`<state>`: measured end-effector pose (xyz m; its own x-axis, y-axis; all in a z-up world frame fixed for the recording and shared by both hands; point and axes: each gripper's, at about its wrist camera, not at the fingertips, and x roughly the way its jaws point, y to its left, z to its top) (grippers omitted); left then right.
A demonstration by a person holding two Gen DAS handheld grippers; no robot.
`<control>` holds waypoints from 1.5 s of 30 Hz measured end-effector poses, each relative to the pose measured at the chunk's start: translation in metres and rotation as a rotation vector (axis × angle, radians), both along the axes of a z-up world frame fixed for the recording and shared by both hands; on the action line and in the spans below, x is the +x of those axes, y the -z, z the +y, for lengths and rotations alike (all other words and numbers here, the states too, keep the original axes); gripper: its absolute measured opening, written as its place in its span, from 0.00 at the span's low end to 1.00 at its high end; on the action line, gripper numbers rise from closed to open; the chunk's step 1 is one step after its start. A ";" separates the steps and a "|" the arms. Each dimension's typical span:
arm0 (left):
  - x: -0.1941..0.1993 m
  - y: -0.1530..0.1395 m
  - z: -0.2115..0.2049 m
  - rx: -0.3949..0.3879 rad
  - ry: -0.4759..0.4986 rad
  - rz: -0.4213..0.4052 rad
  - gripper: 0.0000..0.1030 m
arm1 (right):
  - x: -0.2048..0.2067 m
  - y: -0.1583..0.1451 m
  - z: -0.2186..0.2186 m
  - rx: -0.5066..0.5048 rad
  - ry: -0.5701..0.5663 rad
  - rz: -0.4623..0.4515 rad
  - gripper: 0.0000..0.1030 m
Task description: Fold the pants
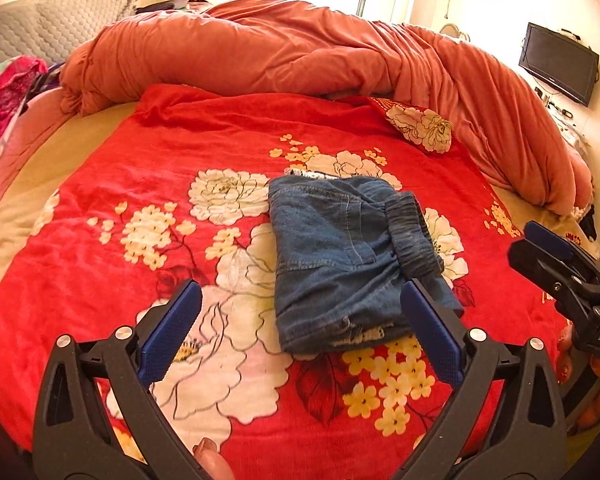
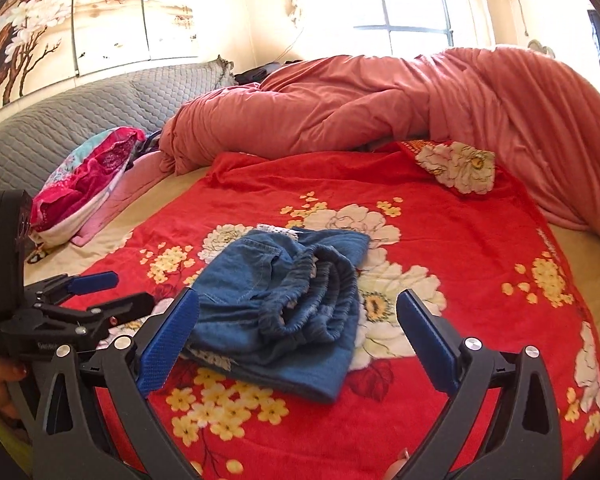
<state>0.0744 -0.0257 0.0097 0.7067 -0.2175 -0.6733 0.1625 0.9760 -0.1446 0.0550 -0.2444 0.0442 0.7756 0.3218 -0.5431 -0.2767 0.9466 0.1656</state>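
Note:
The blue denim pants lie folded into a compact bundle on the red floral blanket, elastic waistband on top at the right. They also show in the right wrist view. My left gripper is open and empty, held above the blanket just in front of the pants. My right gripper is open and empty, just in front of the bundle. The right gripper shows at the right edge of the left wrist view; the left gripper shows at the left of the right wrist view.
A bunched salmon duvet lies along the bed's far side and right. A floral pillow corner sits behind the pants. Pink and teal clothes lie by the grey quilted headboard. A TV hangs on the right wall.

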 end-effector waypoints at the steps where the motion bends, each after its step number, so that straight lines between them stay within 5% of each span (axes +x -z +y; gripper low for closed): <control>1: -0.003 0.000 0.001 -0.002 -0.002 -0.001 0.91 | -0.003 0.000 -0.001 -0.006 0.004 -0.002 0.95; 19: -0.043 0.008 0.006 -0.023 -0.046 0.005 0.91 | -0.050 -0.025 -0.006 -0.049 0.031 -0.084 0.95; 45: -0.071 0.036 0.006 -0.031 -0.046 0.067 0.91 | -0.079 0.020 0.002 -0.068 0.013 0.028 0.96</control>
